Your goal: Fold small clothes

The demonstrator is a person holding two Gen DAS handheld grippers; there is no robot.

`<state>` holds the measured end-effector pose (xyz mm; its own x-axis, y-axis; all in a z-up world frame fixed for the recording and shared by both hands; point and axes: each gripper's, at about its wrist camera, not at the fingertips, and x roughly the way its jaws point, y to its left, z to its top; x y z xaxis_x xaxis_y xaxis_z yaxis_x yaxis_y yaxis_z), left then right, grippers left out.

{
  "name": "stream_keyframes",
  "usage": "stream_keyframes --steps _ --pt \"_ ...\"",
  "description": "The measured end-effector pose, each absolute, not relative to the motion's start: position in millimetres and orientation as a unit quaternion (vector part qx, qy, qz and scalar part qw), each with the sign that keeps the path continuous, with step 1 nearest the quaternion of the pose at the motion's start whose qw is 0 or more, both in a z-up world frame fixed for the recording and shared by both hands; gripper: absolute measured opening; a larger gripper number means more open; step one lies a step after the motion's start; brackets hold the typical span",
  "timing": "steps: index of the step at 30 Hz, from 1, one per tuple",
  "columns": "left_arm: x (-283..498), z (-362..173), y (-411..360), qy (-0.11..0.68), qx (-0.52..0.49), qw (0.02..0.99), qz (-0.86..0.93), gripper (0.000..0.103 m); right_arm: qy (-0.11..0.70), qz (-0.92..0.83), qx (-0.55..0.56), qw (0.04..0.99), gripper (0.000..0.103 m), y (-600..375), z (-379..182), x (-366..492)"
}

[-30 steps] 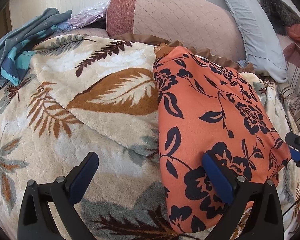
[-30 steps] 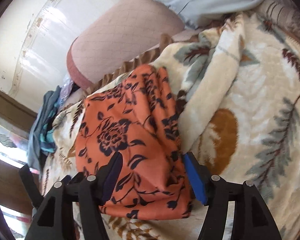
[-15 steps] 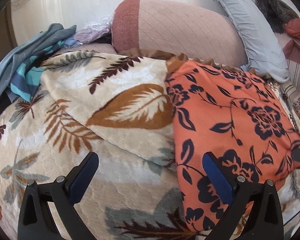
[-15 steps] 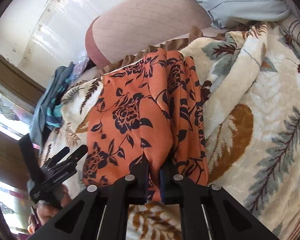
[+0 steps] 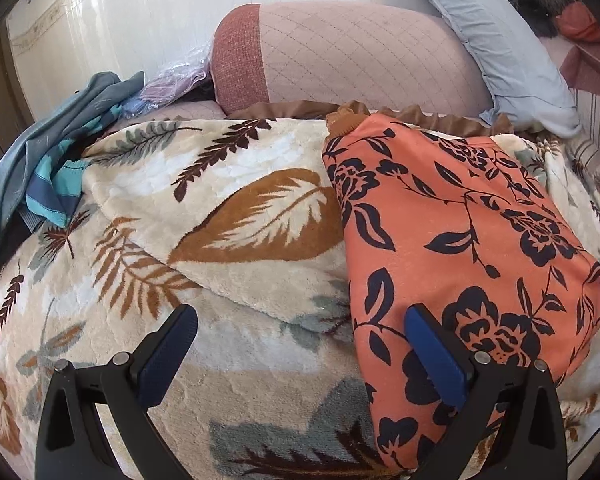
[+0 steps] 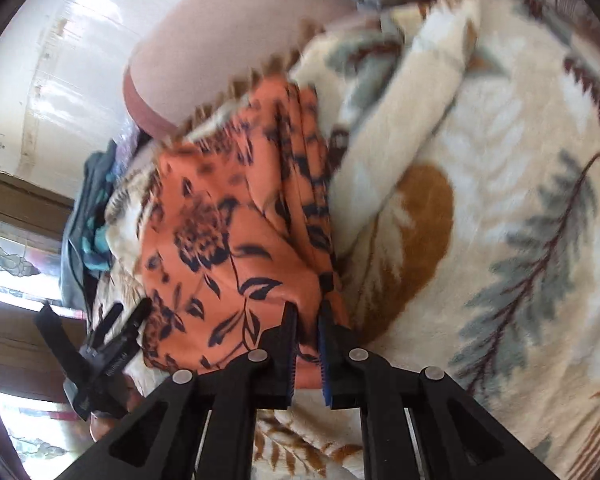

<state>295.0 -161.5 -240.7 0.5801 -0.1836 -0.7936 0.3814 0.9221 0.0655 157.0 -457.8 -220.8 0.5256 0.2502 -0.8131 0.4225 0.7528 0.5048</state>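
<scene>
Clothes pile (image 5: 48, 172): blue and teal fabric heaped at the far left edge of the bed, against the wall; seen small and blurred from my right wrist too
Blanket (image 5: 236, 248): cream, with brown and grey leaf prints; a thick fold of it runs from the left toward the middle and ends just beside the garment; bare blanket lies open under and ahead of my left gripper
My left gripper (image 5: 300, 344): jaws stand wide apart, nothing between the pads; the left finger hangs over bare blanket; the right finger (image 5: 436, 356) lies over the near left part of the garment; whether it touches the cloth I cannot tell
Orange floral garment (image 5: 460, 240): on the blanket right of centre, spread mostly flat, its far end at the brown ruffled blanket edge below the bolster; its right corner reaches toward the bed's right side
Bolster (image 5: 360, 68): pink, quilted, along the head of the bed; a grey pillow (image 5: 500, 40) leans right of it
My right gripper (image 6: 308, 320): jaws narrow and just easing apart, with a bunched edge of the garment pinched between the pads; open blanket to its right
Only the left view: the garment's flat spread, the pillow in full
Only the right view: the gathered pleats along the garment's edge; my left gripper from outside, low at the left; this view is blurred
</scene>
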Motion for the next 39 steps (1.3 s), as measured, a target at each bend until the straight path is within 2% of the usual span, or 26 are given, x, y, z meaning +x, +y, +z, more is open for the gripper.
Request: stream_keyframes --steps 5,8,11,13,14,18,21,23,25,26,27,32,39 --pt "295 -240 -160 0.432 0.107 0.881 -0.162 0.103 0.411 -0.048 0.280 0.866 0.013 -428 -179 159" --pt "292 -240 -163 0.427 0.116 0.882 -0.162 0.103 0.399 -0.024 0.234 0.886 0.013 -398 -174 171" --pt "290 -241 -165 0.424 0.125 0.883 -0.161 0.103 0.449 -0.009 0.210 0.868 0.013 -377 -196 191" --pt "291 -244 -165 0.433 0.133 0.877 -0.161 0.103 0.542 -0.003 0.197 0.817 0.014 -367 -234 207" --pt "292 -245 -165 0.438 0.132 0.875 -0.160 0.103 0.572 0.007 0.198 0.796 0.014 -364 -250 212" --pt "297 -241 -158 0.445 0.105 0.874 -0.165 0.103 0.564 0.022 0.245 0.788 0.013 -380 -239 209" --pt "297 -235 -154 0.435 0.081 0.879 -0.175 0.103 0.537 0.036 0.278 0.795 0.013 -396 -230 203" --pt "295 -227 -151 0.419 0.061 0.887 -0.185 0.103 0.479 0.048 0.317 0.817 0.013 -415 -213 195" --pt "294 -221 -149 0.405 0.043 0.893 -0.192 0.103 0.421 0.056 0.362 0.830 0.025 -435 -199 186" --pt "295 -220 -148 0.404 0.035 0.893 -0.196 0.103 0.401 0.047 0.380 0.832 0.063 -445 -197 181" --pt "296 -221 -148 0.409 0.024 0.889 -0.204 0.103 0.384 0.024 0.397 0.834 0.096 -455 -198 176" --pt "309 -239 -151 0.477 -0.037 0.840 -0.256 0.103 0.378 -0.006 0.444 0.813 0.095 -481 -220 176" --pt "307 -247 -164 0.492 -0.029 0.822 -0.287 0.103 0.417 -0.012 0.434 0.798 0.095 -486 -257 192"
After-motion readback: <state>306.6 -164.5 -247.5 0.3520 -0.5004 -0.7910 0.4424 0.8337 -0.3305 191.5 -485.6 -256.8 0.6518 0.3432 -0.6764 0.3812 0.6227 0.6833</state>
